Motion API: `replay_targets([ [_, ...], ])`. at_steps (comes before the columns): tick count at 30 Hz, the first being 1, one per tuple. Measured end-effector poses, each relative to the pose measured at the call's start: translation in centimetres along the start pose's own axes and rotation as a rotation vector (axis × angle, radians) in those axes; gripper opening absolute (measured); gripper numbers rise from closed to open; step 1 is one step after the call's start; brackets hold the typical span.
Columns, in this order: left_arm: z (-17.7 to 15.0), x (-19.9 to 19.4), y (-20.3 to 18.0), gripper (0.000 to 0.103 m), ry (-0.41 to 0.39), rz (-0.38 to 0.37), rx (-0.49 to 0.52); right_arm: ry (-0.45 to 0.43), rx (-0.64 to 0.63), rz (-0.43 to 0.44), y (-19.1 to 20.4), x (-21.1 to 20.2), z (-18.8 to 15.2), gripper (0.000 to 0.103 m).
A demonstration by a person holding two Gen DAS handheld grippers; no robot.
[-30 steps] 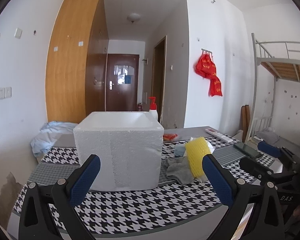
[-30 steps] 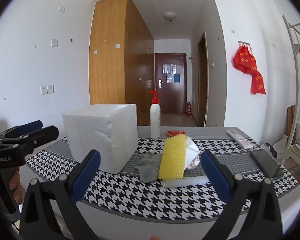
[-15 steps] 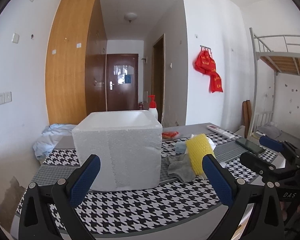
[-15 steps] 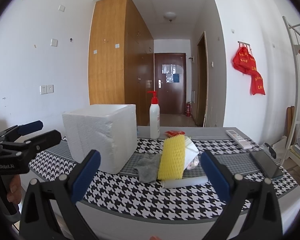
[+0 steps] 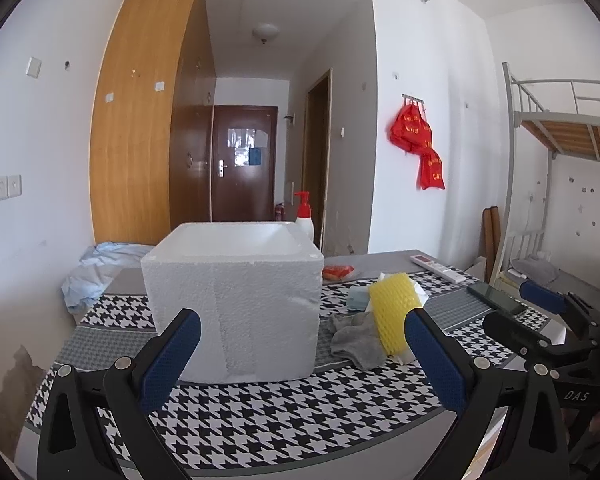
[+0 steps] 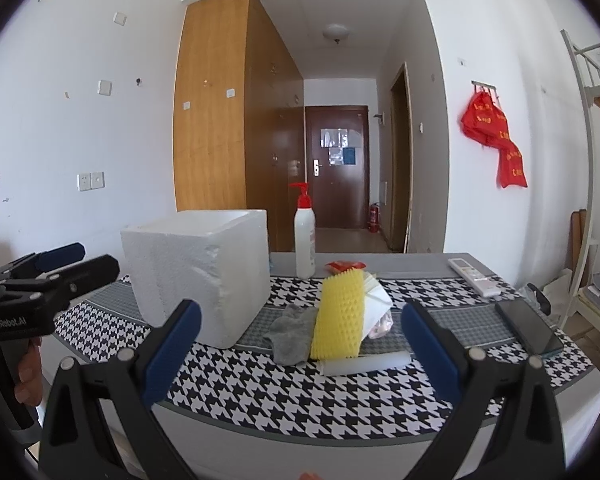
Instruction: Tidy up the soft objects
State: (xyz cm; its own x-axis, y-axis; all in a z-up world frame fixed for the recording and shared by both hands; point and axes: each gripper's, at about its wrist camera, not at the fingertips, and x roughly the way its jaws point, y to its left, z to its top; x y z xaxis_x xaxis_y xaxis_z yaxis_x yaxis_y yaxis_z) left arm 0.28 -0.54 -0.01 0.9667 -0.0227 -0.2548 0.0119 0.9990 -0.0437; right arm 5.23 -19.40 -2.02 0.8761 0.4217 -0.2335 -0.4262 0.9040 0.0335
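While nothing has yet been picked up, both tools hang nearest the cameras at the near edge of the table (image 6: 260, 396): the left gripper (image 5: 300, 356) has its blue pads spread wide and empty in front of the foam box (image 5: 236, 304), and the right gripper (image 6: 300, 354) is likewise spread wide and empty, aimed at the pile of soft things. Just beyond the right tool, on the houndstooth cloth, lies a pale foam strip (image 6: 366, 362), and touching it from behind stands the yellow foam net (image 6: 338, 316), leaning against crumpled white wrapping (image 6: 376, 300); the grey sock (image 6: 290, 330) lies flat at its left, between net and box. Left of these sits the open-topped foam box, seemingly empty as far as its inside shows. Farther back are a pump bottle (image 6: 305, 236), a red packet (image 6: 342, 266), a remote (image 6: 474, 276) and, to the right, a phone (image 6: 530, 328). By my judgement the task is at its opening reach: the next move calls for the right tool to go forward and down over the net or sock, pinch gently since both will crush, then carry it left over the box rim.
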Motion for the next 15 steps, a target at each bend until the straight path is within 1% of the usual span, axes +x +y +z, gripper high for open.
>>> replay_targets([
  [5, 0.3, 0.0, -0.6, 0.102, -0.005, -0.006, 0.010, -0.005, 0.001, 0.002, -0.2, -0.1, 0.1, 0.101],
  [10, 0.5, 0.5, -1.2, 0.102, 0.009, -0.020, 0.005, -0.003, 0.009, -0.004, -0.6, -0.1, 0.2, 0.101],
  [15, 0.7, 0.9, -1.9, 0.102, 0.014, -0.035, 0.024, -0.004, 0.015, -0.010, -1.2, 0.0, 0.4, 0.101],
])
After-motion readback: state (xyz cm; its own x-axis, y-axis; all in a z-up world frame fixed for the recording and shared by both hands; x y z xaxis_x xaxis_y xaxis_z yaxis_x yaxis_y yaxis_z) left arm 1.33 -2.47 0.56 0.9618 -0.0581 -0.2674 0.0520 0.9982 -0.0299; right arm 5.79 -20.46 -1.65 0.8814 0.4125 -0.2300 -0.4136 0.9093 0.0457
